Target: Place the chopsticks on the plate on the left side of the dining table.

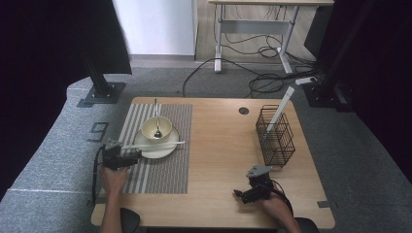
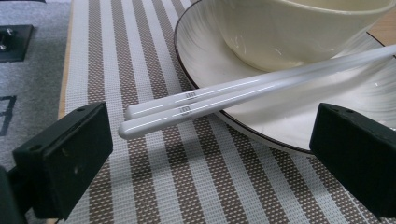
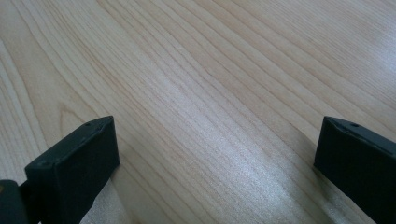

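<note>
Striped placemat (image 2: 154, 177); white chopsticks (image 2: 219, 95)

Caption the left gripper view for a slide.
Open left gripper flanks two white plastic chopsticks resting on a white ceramic plate under a cream bowl, atop a striped woven placemat.

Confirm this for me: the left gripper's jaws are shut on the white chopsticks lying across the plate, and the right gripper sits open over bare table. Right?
Not quite. The left gripper is open: the left gripper view shows its jaws spread wide, with the chopsticks lying untouched between them, across the plate. The right gripper is indeed open over bare table.
</note>
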A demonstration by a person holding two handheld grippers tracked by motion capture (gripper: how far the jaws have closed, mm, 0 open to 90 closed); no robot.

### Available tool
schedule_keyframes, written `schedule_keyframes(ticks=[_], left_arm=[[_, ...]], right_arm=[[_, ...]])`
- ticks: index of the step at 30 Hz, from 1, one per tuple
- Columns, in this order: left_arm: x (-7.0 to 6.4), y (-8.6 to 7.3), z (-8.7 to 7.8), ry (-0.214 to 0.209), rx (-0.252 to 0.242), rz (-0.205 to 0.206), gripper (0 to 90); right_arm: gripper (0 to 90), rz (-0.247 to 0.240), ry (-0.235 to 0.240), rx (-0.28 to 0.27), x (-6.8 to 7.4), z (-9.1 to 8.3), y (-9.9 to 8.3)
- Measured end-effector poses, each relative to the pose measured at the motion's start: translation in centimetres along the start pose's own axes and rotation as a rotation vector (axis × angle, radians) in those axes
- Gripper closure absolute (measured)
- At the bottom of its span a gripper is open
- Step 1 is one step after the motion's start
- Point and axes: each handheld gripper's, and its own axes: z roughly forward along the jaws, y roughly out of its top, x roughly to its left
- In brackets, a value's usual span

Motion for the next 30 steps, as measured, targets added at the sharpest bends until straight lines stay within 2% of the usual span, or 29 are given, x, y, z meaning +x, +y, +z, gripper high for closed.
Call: schedule_keyframes(ticks=[9, 16, 30], left_arm=[[-0.22, 0.01, 0.15, -0.006, 0.010, 0.006, 0.0], [-0.42, -0.10, -0.59, 0.022, 0.004, -0.004, 0.0], [-0.79, 0.04, -0.30, 0.005, 0.012, 0.008, 0.0]], right_arm=[[0.0, 0.000, 0.000, 0.000, 0.00, 0.00, 0.00], [0.0, 0.000, 0.000, 0.000, 0.00, 0.00, 0.00], [0.0, 0.000, 0.000, 0.000, 0.00, 0.00, 0.00]])
